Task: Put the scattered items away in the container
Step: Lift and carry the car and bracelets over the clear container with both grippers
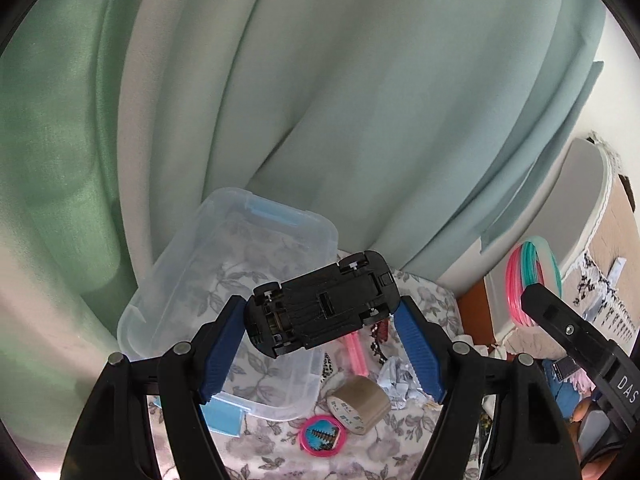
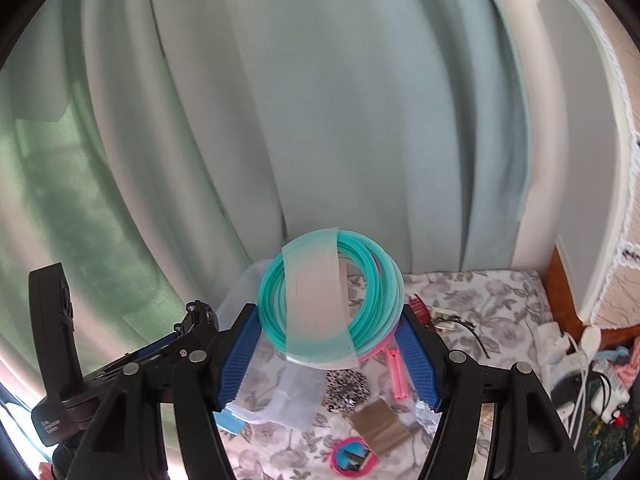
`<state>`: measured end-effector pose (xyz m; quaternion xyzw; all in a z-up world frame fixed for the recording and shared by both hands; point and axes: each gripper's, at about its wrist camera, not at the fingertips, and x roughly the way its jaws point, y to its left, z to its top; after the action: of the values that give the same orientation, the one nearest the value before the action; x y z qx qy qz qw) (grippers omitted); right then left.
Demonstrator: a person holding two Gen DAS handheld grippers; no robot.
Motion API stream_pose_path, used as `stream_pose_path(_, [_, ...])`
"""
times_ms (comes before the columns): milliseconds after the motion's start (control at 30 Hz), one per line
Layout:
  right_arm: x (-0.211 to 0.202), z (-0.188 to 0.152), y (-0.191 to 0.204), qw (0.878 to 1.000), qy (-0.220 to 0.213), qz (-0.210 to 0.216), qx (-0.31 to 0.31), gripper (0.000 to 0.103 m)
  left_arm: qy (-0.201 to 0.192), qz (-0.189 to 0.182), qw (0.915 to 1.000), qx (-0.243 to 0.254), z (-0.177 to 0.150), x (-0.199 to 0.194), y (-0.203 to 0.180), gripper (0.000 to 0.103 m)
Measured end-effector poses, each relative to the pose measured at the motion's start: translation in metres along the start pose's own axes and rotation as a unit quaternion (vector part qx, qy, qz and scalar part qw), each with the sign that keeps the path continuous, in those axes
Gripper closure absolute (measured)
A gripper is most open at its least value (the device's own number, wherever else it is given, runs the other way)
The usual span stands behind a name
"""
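The left gripper (image 1: 322, 318) was closed on a black toy car (image 1: 322, 308), one blue pad at each end. The car was held underside toward the camera, above the near right part of the clear plastic container (image 1: 192, 280). Its long axis ran left to right across the jaws, with the right end tilted higher. Which end was the front could not be determined.

The right gripper (image 2: 328, 330) was clamped on a bundle of teal and pink rings (image 2: 330, 300) wrapped with a translucent band. The bundle stood upright, its opening facing the camera, raised above the floral cloth (image 2: 480, 300).

On the cloth lay a roll of brown tape (image 1: 359, 404), a pink round badge (image 1: 323, 436), and a pink comb (image 1: 356, 354), all just beside the container.
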<state>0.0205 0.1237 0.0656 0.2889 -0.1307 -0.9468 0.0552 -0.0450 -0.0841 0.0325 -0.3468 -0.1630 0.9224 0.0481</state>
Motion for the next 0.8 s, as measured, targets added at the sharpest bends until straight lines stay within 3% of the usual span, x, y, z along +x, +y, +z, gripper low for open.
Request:
stream_pose_path(333, [0.034, 0.007, 0.038, 0.999, 0.012, 0.026, -0.032, 0.032, -0.016, 0.031, 0.9988, -0.034, 0.008, 0.002, 0.043, 0.027])
stream_pose_path(800, [0.085, -0.010, 0.066, 0.995, 0.066, 0.037, -0.057, 0.032, 0.018, 0.048, 0.9964, -0.068, 0.004, 0.031, 0.085, 0.026])
